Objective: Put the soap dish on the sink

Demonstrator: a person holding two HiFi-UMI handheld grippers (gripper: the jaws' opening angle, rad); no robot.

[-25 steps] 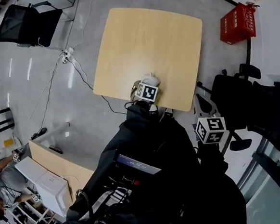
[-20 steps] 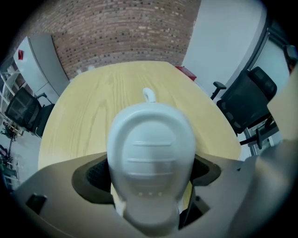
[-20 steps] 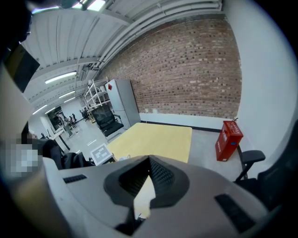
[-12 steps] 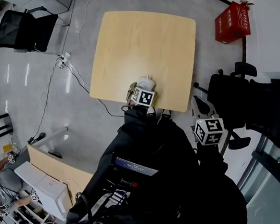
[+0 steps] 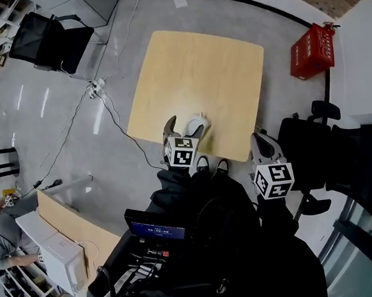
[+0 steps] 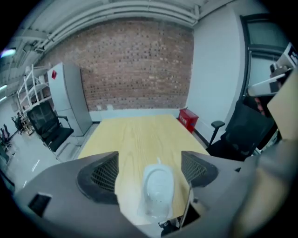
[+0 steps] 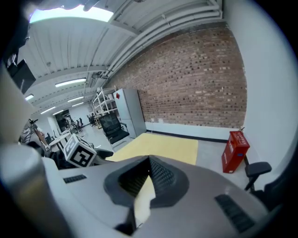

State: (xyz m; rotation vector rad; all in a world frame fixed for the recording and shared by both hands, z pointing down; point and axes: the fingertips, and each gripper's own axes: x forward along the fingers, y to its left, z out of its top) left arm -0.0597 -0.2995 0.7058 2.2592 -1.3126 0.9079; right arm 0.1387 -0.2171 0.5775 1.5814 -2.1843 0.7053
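Our left gripper, jaws spread, frames the white oval soap dish at the pale wooden table's near edge for grasping; our right gripper hangs pinched together, empty.

Soap dish near end hidden behind left gripper.

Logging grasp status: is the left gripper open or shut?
Open. The left gripper has its jaws wide apart, the white soap dish lying on the table between them, ungripped.
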